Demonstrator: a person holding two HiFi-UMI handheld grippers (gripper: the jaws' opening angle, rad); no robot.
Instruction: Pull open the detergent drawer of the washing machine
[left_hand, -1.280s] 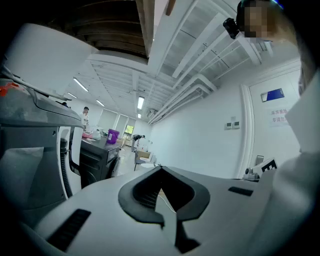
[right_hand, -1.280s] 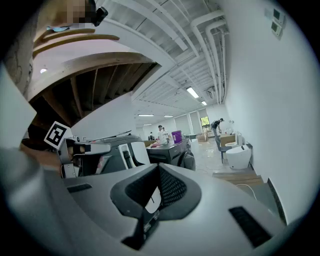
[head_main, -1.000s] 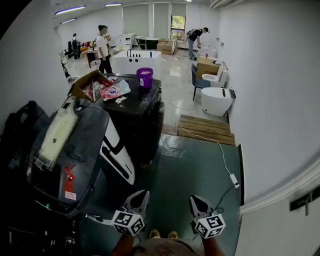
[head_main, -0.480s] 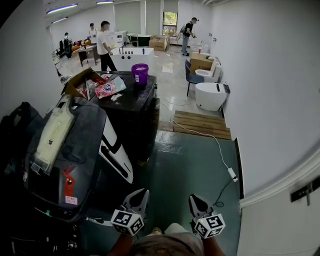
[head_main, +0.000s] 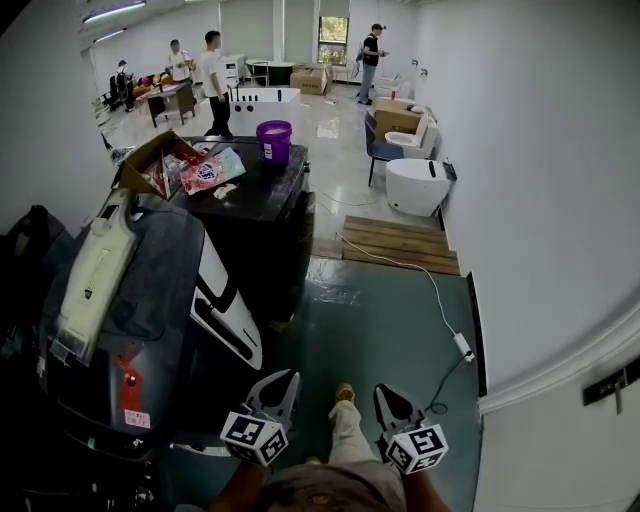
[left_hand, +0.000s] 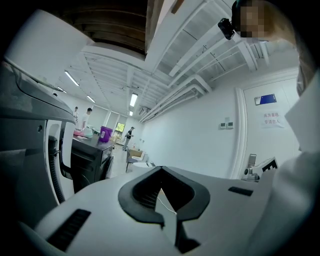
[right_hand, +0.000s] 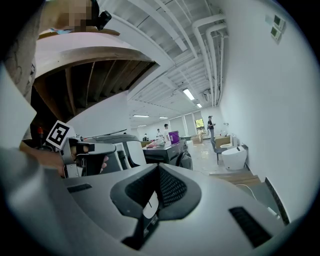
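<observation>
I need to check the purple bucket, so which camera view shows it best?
Head view: the purple bucket stands in plain sight on the dark machine. Both gripper views catch it only small and far off.

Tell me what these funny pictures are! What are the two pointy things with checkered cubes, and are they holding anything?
A person holds a pinching tool in each hand: the left gripper and the right gripper. The head view comes from a camera on the person's head, looking down. The other two come from small cameras riding on the tools. Both are pinched shut, holding nothing. At the left stands a dark washing machine; behind it, a purple bucket sits on another dark machine.
</observation>
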